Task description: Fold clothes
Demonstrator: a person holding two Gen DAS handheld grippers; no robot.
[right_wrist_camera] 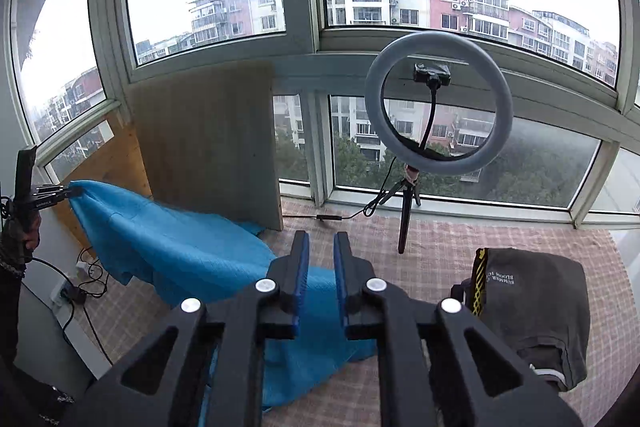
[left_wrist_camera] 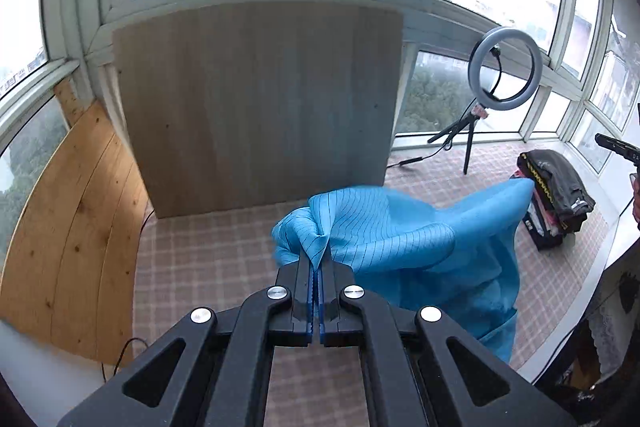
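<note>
The blue cloth hangs in the air in the middle of the left wrist view, pinched at one bunched corner by the left gripper, whose jaws are clenched tight on it. From there it stretches to the right and droops down toward the checked floor mat. In the right wrist view the same blue cloth runs from the left edge, where the other gripper holds it up, down to the bottom middle, with its lower part lying on the mat. The right gripper is released, its jaws apart with nothing between them. A pile of dark clothes sits at the lower right. A ring light on a small stand is by the windows. A wooden board leans upright behind the cloth.
</note>
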